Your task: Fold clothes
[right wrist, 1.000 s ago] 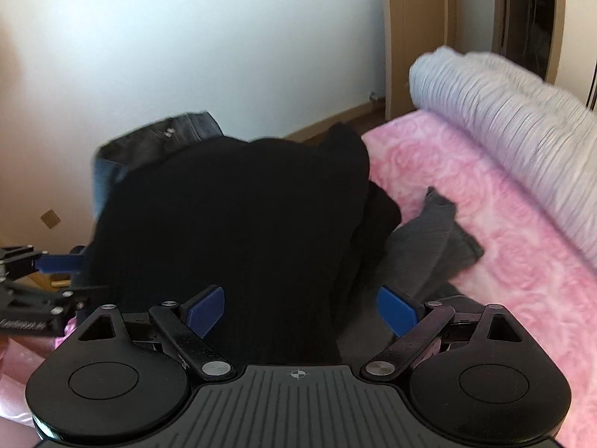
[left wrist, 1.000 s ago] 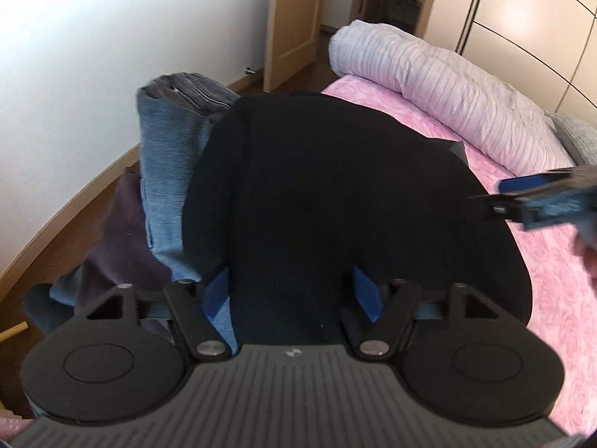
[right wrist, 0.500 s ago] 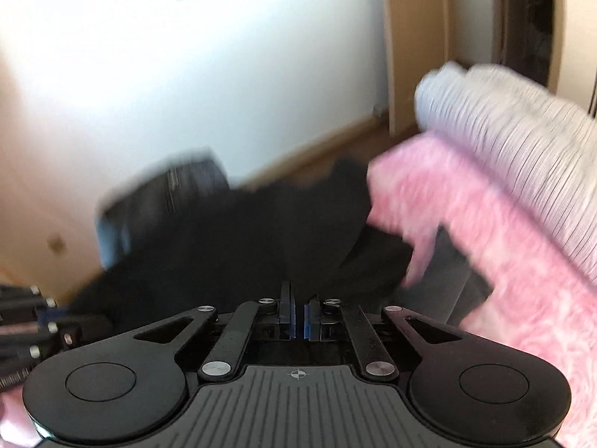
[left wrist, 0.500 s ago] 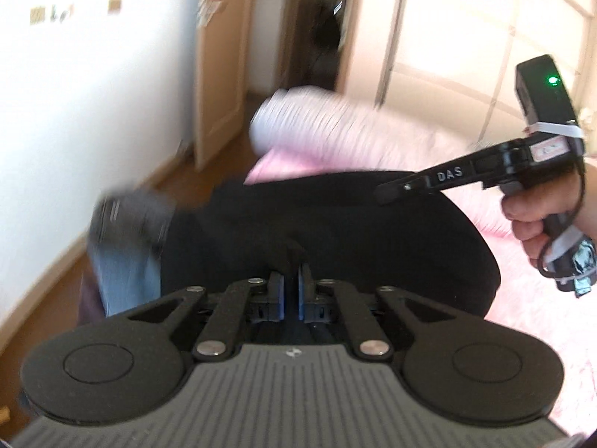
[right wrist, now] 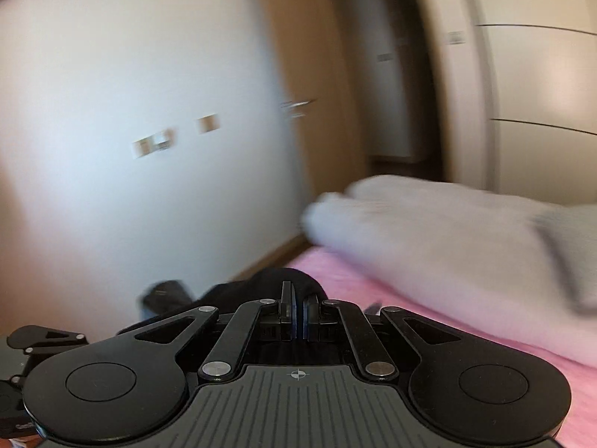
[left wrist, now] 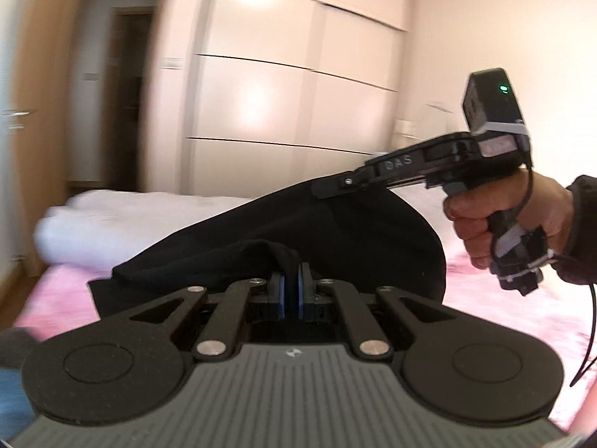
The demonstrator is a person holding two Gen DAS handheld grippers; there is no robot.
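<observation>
Pink bedspread (left wrist: 485, 298), white wardrobe (left wrist: 298, 93), black garment (left wrist: 335, 231) pinched by both grippers

The left gripper (left wrist: 291, 293) has black linkage arms with silver pivot screws, blue pads on its fingers (left wrist: 280, 295), two round black discs and a ribbed grey base with a small crosshair mark. The right gripper (right wrist: 297, 317) is built alike. Seen from the left wrist, it is black with pale "DAS" lettering, a box with a green light, a thin black cable; the hand (left wrist: 500, 216) wears a dark sleeve (left wrist: 582, 224)
</observation>
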